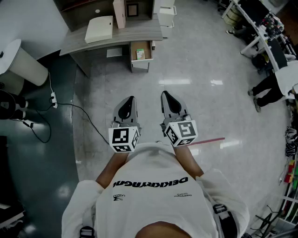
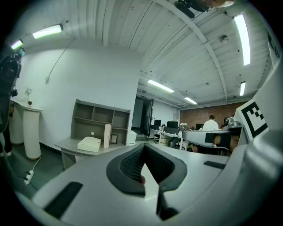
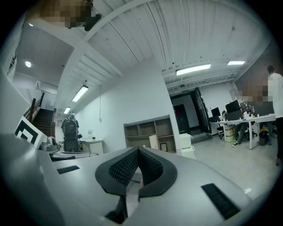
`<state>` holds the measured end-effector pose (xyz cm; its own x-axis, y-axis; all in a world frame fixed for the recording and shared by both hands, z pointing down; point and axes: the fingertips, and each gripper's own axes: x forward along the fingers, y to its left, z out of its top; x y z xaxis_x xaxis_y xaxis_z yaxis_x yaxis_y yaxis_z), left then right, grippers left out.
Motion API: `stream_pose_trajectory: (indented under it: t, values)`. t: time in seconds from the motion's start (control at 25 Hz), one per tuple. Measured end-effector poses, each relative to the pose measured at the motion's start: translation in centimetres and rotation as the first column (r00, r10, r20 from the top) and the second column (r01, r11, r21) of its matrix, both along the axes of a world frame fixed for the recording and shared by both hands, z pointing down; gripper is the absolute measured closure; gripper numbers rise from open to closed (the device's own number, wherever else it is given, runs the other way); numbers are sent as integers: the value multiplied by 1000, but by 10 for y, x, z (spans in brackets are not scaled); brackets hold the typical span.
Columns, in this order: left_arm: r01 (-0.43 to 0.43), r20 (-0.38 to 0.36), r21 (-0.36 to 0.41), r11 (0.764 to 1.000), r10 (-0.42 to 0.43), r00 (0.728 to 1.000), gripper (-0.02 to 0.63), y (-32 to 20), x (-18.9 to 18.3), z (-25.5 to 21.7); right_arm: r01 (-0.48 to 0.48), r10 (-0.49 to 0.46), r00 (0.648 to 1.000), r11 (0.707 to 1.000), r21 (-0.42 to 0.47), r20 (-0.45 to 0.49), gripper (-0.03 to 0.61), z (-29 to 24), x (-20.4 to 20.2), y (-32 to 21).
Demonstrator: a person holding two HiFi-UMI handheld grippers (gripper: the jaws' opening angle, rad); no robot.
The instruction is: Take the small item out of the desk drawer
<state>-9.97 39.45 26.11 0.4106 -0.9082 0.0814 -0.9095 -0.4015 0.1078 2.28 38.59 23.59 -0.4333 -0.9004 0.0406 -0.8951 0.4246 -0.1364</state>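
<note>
While the person (image 1: 156, 186) stands back on the floor (image 1: 214, 111), the left claw (image 1: 131, 99) and right claw (image 1: 165, 95) are both closed, holding nothing. Near the top middle, the small item (image 1: 140, 54) lies in the open drawer (image 1: 139, 65) under the worktop (image 1: 139, 30).

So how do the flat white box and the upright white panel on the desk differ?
The flat white box lies on its broad face near the desk's front edge; the upright white panel stands on end further back. The flat box covers more desk; the upright panel is slim. Both are pale and rest on the desk.
</note>
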Motion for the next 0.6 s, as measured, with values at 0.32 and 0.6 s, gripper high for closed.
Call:
stream_pose_trajectory:
  t: [0.32, 0.6]
  values:
    - [23, 20, -6, 1000, -23, 1000, 598, 3, 52, -3, 42, -41, 998, 999, -23, 48, 548, 1, 53, -2]
    - [79, 29, -26, 997, -78, 996, 598, 9, 79, 3, 102, -99, 992, 994, -31, 72, 549, 7, 84, 2]
